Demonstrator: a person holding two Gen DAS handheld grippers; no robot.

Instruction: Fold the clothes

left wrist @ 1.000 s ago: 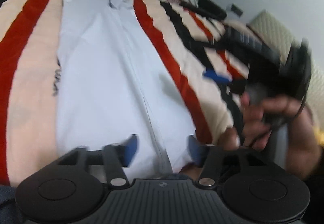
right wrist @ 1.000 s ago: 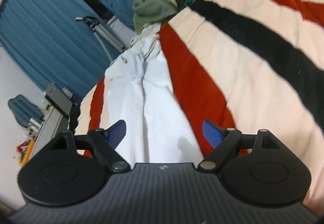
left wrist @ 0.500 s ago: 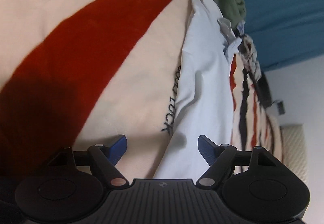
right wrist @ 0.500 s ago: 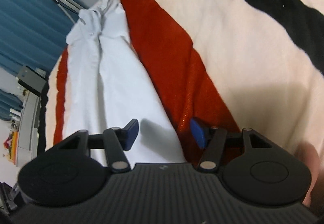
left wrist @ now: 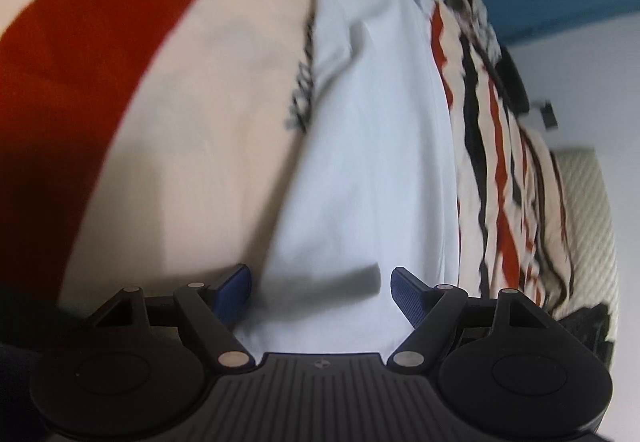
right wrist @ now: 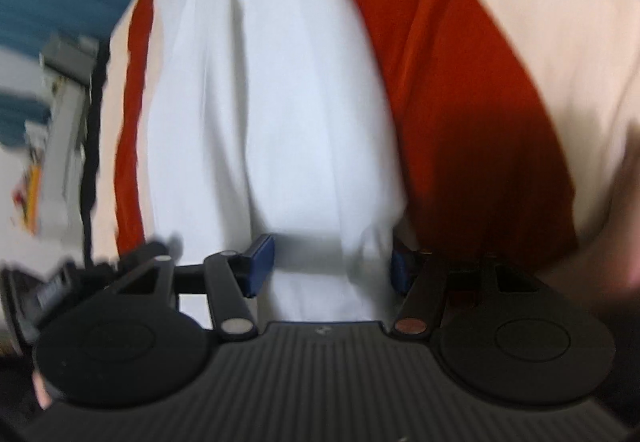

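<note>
My left gripper point(left wrist: 320, 288) hangs spread over the near end of the white shirt point(left wrist: 372, 146), which lies lengthwise on the striped bed point(left wrist: 120, 42). My right gripper point(right wrist: 332, 262), just closed in, straddles the hem, pads not clearly pressing.

Both wrist views look steeply down, close over the white garment point(left wrist: 372, 162) point(right wrist: 272, 102) on the striped blanket point(left wrist: 132, 90) point(right wrist: 460, 74).

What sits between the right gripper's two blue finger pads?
In the right wrist view, the near end of the pale blue-white garment fills the gap of the right gripper.
</note>
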